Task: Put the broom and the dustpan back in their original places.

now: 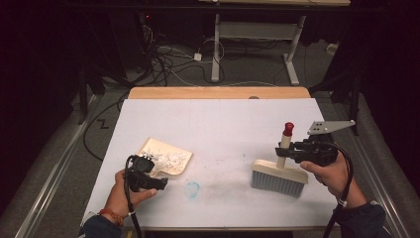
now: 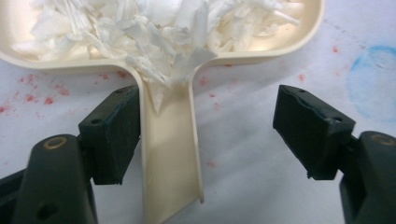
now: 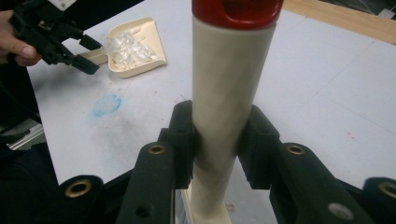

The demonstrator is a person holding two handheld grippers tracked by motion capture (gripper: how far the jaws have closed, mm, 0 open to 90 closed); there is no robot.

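Your right gripper (image 3: 217,149) is clamped on the brush handle (image 3: 229,93), brush (image 1: 279,176) standing upright at 4 o'clock on the table (image 1: 218,119). Your left gripper (image 2: 205,135) is wide open around the dustpan handle (image 2: 170,158) — one pad touching it. The dustpan (image 1: 166,157), at 8 o'clock, holds paper shreds (image 2: 154,32). Centre the handle, close squarely, lift level — shreds spill easily.
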